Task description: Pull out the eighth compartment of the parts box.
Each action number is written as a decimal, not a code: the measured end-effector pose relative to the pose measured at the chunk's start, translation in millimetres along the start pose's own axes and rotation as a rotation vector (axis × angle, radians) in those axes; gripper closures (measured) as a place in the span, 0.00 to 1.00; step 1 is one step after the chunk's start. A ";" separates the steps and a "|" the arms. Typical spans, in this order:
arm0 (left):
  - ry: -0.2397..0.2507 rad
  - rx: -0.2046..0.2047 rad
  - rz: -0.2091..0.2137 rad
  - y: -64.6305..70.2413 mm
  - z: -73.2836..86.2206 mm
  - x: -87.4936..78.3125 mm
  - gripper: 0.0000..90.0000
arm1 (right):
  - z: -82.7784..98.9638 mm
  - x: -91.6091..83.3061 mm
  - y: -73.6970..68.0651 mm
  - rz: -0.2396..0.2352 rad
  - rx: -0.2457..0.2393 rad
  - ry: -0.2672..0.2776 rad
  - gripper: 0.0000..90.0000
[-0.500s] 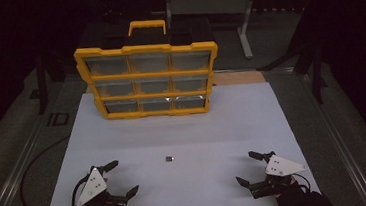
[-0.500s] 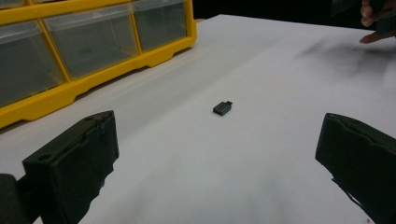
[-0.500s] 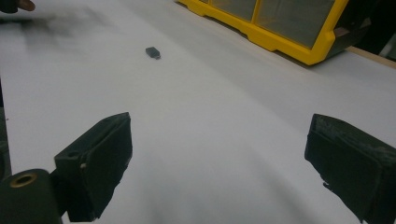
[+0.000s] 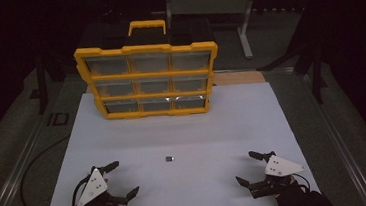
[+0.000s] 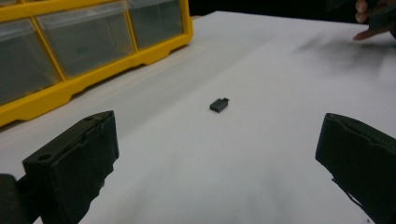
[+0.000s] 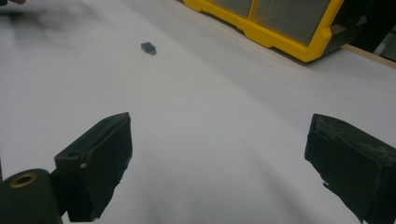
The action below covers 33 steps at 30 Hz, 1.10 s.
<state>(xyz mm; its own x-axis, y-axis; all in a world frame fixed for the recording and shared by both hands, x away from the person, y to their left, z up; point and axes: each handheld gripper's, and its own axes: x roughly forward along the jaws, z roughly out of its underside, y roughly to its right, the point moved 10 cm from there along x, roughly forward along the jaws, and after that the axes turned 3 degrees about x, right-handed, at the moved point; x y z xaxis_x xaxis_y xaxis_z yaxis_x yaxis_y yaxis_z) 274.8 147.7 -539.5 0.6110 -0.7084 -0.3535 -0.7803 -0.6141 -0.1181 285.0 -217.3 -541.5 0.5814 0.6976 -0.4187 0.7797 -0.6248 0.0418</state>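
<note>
Black small part (image 4: 169,158) lies ahead of left claw (image 4: 119,179), apart.

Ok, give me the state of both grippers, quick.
Left gripper: open, jaws wide apart, holding nothing.
Right gripper: open, jaws wide apart, holding nothing.
The small black part lies untouched on the white table between them.

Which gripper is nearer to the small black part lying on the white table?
Left. The left gripper sits open just down-left of the small black part, a short gap away. The right gripper sits open down-right of it, farther off.
</note>
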 end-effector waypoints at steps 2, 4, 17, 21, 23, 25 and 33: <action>-0.003 0.005 0.004 1.6 0.3 0.2 0.00 | -1.4 0.0 0.0 0.005 -0.001 0.004 0.09; -0.008 0.013 0.007 2.4 0.3 0.6 0.00 | -0.1 0.9 -0.6 -0.001 -0.004 -0.003 0.09; -0.017 0.034 0.010 5.9 -0.9 2.5 0.00 | -1.3 -0.8 -2.7 0.004 -0.029 0.006 0.09; -0.027 0.046 0.012 8.5 -2.2 2.8 0.00 | -3.0 -1.5 -2.4 0.009 -0.029 0.017 0.09; -0.042 0.062 0.017 10.6 -2.5 3.3 0.00 | -3.4 -2.2 -1.7 0.010 -0.028 0.020 0.09; -0.047 0.070 0.020 11.9 -3.8 3.9 0.00 | -3.4 -2.3 -2.0 0.011 -0.024 0.020 0.09; -0.047 0.104 0.043 17.6 -18.9 5.3 0.00 | -6.7 -4.1 -3.3 0.021 -0.042 0.032 0.09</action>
<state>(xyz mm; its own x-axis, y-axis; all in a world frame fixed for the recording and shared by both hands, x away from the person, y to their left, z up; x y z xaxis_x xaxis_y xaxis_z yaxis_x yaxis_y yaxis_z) 266.9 126.5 -525.9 0.5718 -0.7143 -0.4035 -0.8167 -0.5424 -0.1970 281.7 -215.8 -533.8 0.6046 0.6958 -0.3877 0.7758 -0.6248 0.0884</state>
